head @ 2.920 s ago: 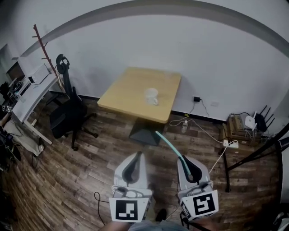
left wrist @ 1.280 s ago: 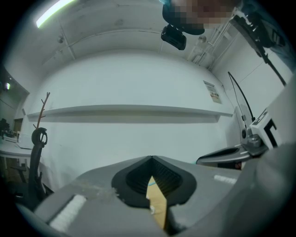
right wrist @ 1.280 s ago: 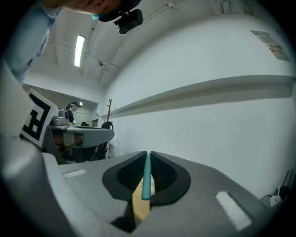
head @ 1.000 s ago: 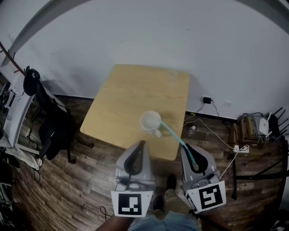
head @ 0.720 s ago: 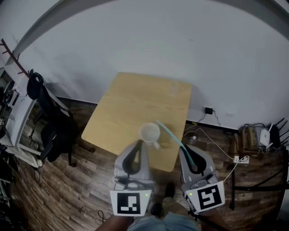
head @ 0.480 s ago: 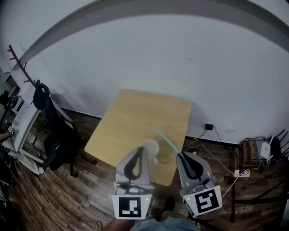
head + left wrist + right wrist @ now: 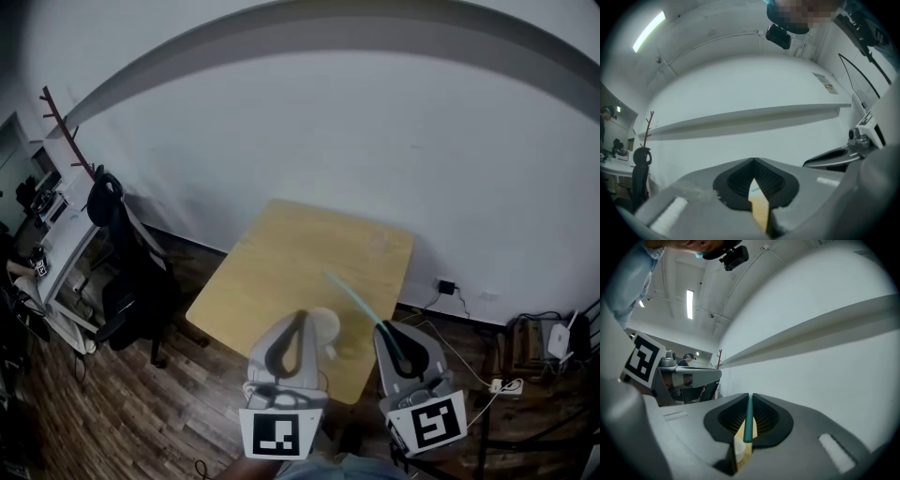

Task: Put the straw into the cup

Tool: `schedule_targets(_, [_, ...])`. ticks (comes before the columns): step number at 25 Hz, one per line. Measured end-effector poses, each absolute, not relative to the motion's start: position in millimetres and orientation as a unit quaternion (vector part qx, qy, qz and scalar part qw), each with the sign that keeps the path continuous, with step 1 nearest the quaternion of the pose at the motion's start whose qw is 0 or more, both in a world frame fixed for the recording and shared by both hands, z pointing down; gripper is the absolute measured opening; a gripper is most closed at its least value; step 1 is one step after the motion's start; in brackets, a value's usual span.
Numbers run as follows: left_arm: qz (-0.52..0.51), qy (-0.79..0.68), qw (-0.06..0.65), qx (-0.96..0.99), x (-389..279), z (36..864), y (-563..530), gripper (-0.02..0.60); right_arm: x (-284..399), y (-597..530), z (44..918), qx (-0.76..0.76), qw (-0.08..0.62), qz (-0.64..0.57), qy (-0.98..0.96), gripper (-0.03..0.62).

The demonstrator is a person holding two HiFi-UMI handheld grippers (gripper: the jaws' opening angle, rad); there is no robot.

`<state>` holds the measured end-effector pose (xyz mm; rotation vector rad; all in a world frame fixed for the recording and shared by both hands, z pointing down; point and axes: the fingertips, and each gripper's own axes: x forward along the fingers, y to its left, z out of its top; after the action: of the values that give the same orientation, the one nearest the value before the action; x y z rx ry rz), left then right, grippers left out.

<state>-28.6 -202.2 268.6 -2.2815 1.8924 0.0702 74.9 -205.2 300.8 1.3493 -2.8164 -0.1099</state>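
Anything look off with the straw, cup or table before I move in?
Nothing stands out. The straw is clamped straight and unbent in the right gripper. The cup sits on the table near its front edge, partly hidden behind the left gripper, with no spill visible around it.

White wall (image 7: 375, 141), wood floor (image 7: 84, 412), perhaps office chair (image 7: 136, 286)

The left gripper (image 7: 300, 317) and the right gripper (image 7: 382, 327) are held side by side low in the head view, both pointing forward and a little apart; the left gripper's jaws meet at their tips with nothing between them; the right gripper's jaws are pressed together on a teal straw (image 7: 748, 420), which sticks out past their tips and slants to the left.
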Motion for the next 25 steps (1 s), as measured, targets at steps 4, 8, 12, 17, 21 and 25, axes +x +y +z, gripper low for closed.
schedule_targets(4, [0.026, 0.641, 0.078, -0.763, -39, 277, -208, 0.017, 68, -213, 311, 0.43, 0.018, -0.026, -0.902, 0.034])
schedule_targets(8, [0.017, 0.643, 0.067, -0.763, -49, 288, -211, 0.017, 57, -214, 324, 0.426, 0.031, -0.014, -0.904, 0.034])
schedule_targets(12, [0.009, 0.644, 0.054, -0.763, -54, 298, -213, 0.017, 53, -220, 336, 0.424, 0.038, -0.013, -0.905, 0.034])
schedule_targets(17, [-0.001, 0.648, 0.035, -0.761, -59, 314, -212, 0.017, 50, -219, 353, 0.418, 0.051, -0.002, -0.907, 0.034])
schedule_targets(21, [-0.002, 0.648, 0.018, -0.762, -58, 333, -210, 0.017, 47, -213, 371, 0.411, 0.06, 0.008, -0.91, 0.034])
schedule_targets(25, [-0.004, 0.65, 0.006, -0.76, -61, 346, -207, 0.017, 42, -207, 389, 0.403, 0.068, 0.027, -0.912, 0.035])
